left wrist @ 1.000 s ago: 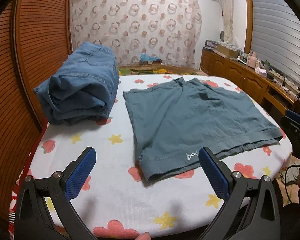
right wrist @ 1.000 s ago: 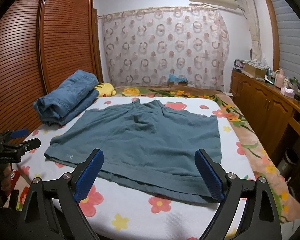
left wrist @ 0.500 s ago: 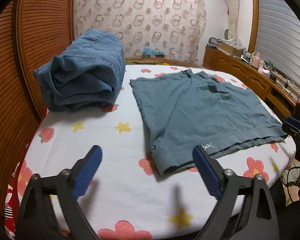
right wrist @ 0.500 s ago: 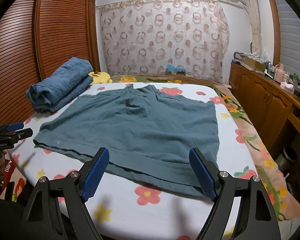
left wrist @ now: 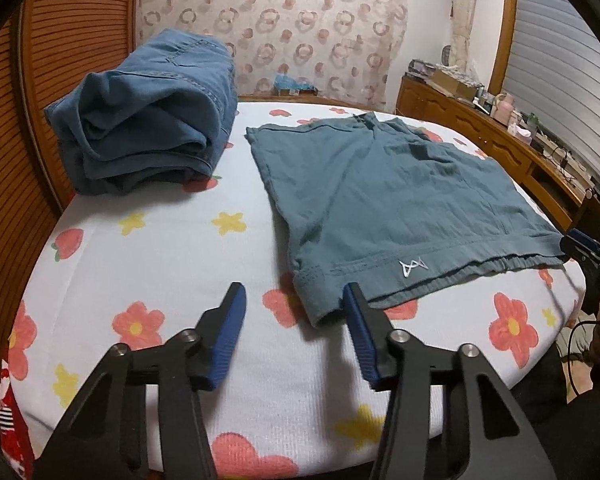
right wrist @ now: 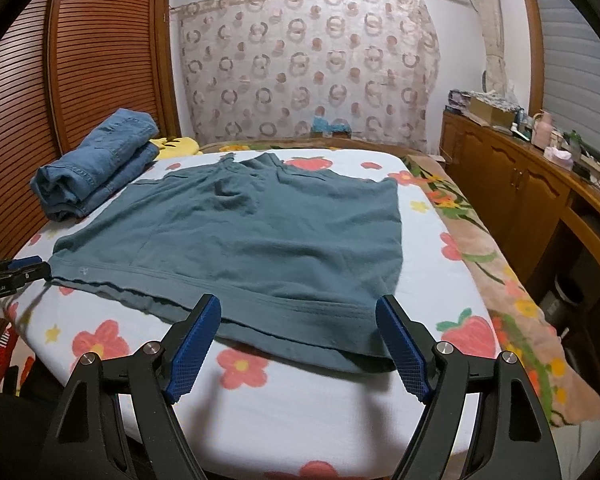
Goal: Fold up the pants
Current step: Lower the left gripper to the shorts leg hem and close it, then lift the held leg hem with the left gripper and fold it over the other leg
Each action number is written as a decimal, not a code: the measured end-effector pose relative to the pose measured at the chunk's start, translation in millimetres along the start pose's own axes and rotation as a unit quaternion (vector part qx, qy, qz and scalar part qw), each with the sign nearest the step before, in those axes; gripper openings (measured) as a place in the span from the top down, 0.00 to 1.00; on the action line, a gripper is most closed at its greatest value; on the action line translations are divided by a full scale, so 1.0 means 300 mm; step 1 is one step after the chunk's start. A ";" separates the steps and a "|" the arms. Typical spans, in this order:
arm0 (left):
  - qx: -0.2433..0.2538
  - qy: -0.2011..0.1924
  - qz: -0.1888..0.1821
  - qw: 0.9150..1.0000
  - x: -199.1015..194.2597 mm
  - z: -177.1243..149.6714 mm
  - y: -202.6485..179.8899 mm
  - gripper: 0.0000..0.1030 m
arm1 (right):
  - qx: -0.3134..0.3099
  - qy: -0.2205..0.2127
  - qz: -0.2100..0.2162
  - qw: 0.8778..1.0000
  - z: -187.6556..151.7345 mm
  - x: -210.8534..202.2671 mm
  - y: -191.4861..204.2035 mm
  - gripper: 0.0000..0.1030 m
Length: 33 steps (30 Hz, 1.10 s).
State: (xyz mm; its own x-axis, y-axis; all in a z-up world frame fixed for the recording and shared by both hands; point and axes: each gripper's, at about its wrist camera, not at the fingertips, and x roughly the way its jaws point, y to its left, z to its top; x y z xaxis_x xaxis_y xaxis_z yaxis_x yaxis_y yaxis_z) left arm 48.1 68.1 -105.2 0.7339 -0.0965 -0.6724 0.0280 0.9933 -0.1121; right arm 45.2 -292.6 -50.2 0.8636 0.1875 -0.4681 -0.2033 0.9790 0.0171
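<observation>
Teal shorts (left wrist: 384,196) lie flat on the flowered bed sheet (left wrist: 172,256), with a small white logo near the front hem. They also show in the right wrist view (right wrist: 260,236). My left gripper (left wrist: 294,300) is open and empty, just short of the shorts' near left hem corner. My right gripper (right wrist: 298,312) is open and empty, low over the hem's right part. Each gripper shows at the other view's edge: the right one (left wrist: 584,246), the left one (right wrist: 16,268).
Folded blue jeans (left wrist: 148,116) lie at the bed's left side by a slatted wooden wardrobe (right wrist: 80,60). A yellow plush toy (right wrist: 176,146) lies behind them. A wooden sideboard (right wrist: 520,184) with clutter runs along the right. A patterned curtain hangs behind the bed.
Both grippers have moved down and forward toward the shorts' front hem. The left gripper's jaws have narrowed but stay open. The shorts have not moved.
</observation>
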 end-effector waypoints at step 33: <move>0.084 -0.015 -0.082 0.993 -0.002 0.112 -0.222 0.92 | 0.025 0.002 -0.002 1.000 0.018 -0.005 -0.041 0.21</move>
State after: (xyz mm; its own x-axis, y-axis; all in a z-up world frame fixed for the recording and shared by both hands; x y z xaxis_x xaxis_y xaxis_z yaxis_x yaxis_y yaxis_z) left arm 68.6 4.2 -72.9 0.7291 -0.2593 -0.6334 0.2604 0.9610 -0.0935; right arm 48.9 -304.3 -44.9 0.8622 0.1839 -0.4720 -0.1770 0.9824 0.0596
